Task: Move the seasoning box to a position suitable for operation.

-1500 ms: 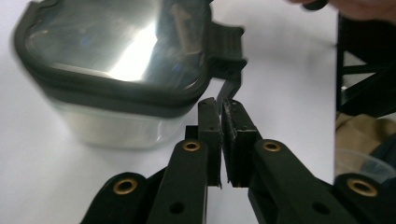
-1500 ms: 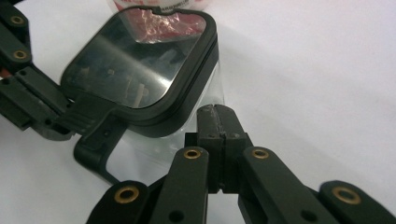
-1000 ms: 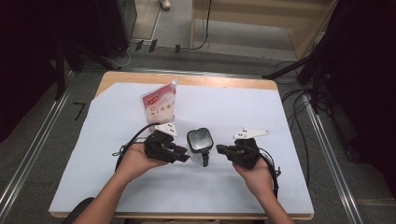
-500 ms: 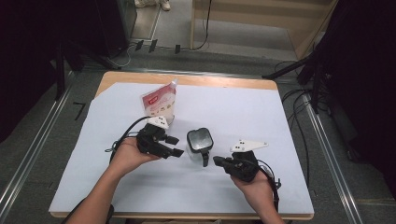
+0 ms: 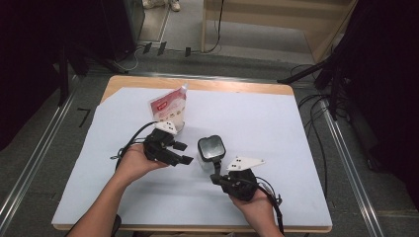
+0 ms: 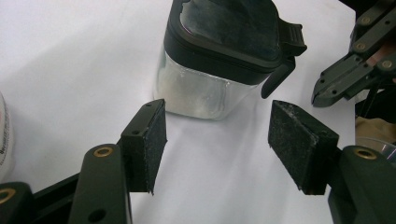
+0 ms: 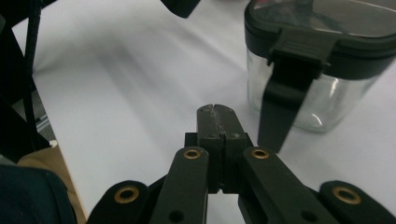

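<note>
Two grippers are on the table, one either side of the clear jar (image 5: pixel 211 153) with the black clip lid. That jar stands upright near the middle of the pale blue sheet (image 5: pixel 276 123), its latch handle hanging down the side that faces my right gripper (image 5: pixel 216 178).

My left gripper (image 5: pixel 184 153) sits just left of the jar. Its jaws have just been opening and now stand well apart; the left gripper view shows the jar (image 6: pixel 224 60) beyond the pads, not between them, with bare sheet in the gap. Nothing is held.

My right gripper is near the front edge, pointing up at the jar. In the right gripper view its jaws (image 7: pixel 217 121) are pressed fully together on nothing, the tips just short of the jar's hanging latch (image 7: pixel 285 102); I cannot tell whether they touch it.

Behind the left gripper a red-and-white pouch (image 5: pixel 169 108) stands upright, well clear of the jar.
</note>
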`<state>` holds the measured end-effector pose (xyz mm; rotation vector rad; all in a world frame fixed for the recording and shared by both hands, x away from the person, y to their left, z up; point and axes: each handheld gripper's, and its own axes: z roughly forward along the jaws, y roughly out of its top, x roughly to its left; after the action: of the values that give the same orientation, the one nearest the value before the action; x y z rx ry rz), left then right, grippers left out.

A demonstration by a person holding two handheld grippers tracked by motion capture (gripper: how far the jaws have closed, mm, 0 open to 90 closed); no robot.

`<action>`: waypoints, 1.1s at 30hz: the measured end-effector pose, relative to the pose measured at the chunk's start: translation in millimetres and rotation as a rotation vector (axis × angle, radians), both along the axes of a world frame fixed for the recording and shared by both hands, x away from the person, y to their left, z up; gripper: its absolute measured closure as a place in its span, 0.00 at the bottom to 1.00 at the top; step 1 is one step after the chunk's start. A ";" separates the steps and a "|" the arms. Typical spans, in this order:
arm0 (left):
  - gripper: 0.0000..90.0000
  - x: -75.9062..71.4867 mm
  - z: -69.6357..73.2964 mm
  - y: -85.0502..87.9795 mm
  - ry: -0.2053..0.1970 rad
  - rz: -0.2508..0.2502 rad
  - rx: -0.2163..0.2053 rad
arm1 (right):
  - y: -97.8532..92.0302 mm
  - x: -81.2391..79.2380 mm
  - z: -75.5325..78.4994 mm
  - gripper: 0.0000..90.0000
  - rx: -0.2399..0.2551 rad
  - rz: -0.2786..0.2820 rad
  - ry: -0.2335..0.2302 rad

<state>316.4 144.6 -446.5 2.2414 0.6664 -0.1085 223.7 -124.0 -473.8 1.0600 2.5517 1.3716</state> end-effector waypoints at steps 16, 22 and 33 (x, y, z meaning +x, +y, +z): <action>0.42 -1.2 0.0 -1.5 -0.006 -0.005 0.004 | 7.3 12.2 -12.6 1.00 -0.029 -0.052 0.003; 0.41 -1.1 0.0 -1.1 -0.008 0.000 0.000 | 4.3 13.9 -12.7 1.00 -0.029 -0.058 0.003; 0.40 -0.3 -0.1 -0.8 -0.016 0.007 0.003 | -7.1 17.6 -13.0 1.00 -0.038 -0.076 0.016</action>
<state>316.0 143.8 -446.6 2.2403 0.6662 -0.0859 241.3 -131.0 -486.8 1.1535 2.5098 1.2970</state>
